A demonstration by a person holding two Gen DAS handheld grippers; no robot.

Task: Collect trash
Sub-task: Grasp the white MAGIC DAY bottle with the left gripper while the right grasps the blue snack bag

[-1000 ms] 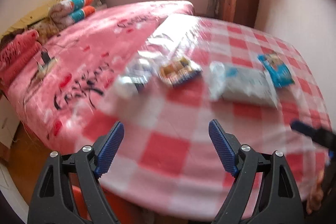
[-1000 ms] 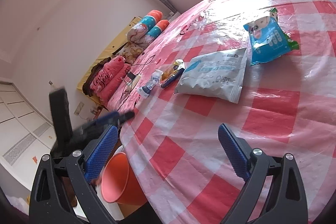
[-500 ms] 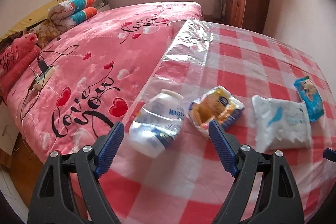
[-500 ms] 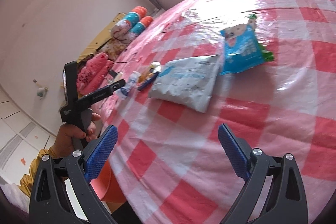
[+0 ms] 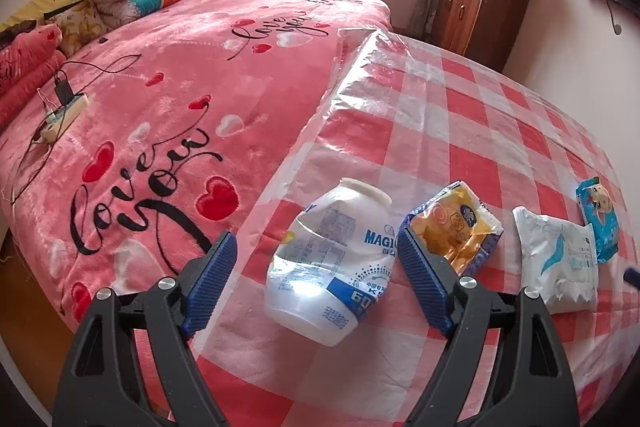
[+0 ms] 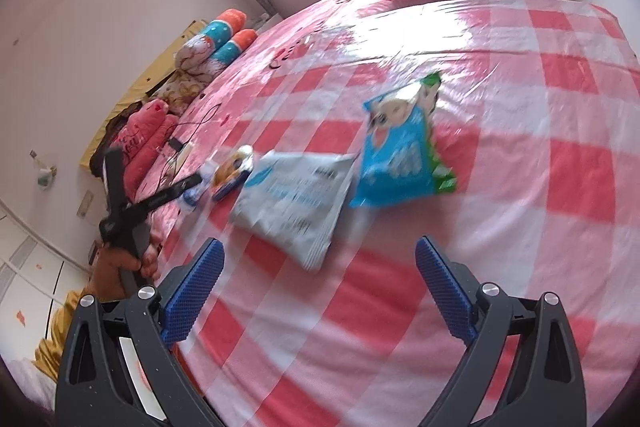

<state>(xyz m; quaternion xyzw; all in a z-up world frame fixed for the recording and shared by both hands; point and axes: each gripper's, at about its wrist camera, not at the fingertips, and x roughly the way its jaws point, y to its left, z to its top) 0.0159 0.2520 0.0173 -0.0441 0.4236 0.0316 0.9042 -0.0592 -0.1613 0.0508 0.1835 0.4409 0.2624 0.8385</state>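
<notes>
The plastic bottle (image 5: 334,259) is white and half transparent, it is crushed in the middle, and it has a blue and white label with the letters "MAGIC". It lies on its side on the checked plastic sheet (image 5: 460,131), and its white neck points toward 12 o'clock. The sheet covers part of the pink bed blanket (image 5: 160,107).

The left gripper (image 5: 316,279) has its blue fingers wide apart, and the bottle lies between them. The bottle is nearer to the finger on the right side; if it touches this finger, the left wrist view does not show clearly. At 2 o'clock from the bottle lies a yellow snack wrapper (image 5: 456,227), just beside it and partly behind the same finger. More to 3 o'clock is a white pouch (image 5: 556,263), and the blue packet (image 5: 600,227) lies at its far edge.

The right gripper (image 6: 320,287) is also wide apart and holds nothing. In its view, which is blurred, the white pouch (image 6: 296,203) lies at 12 o'clock from the fingers, near but apart. The blue packet (image 6: 400,155) is at 1 o'clock beyond it. The left gripper (image 6: 160,199) shows at 10 o'clock, over the bottle
</notes>
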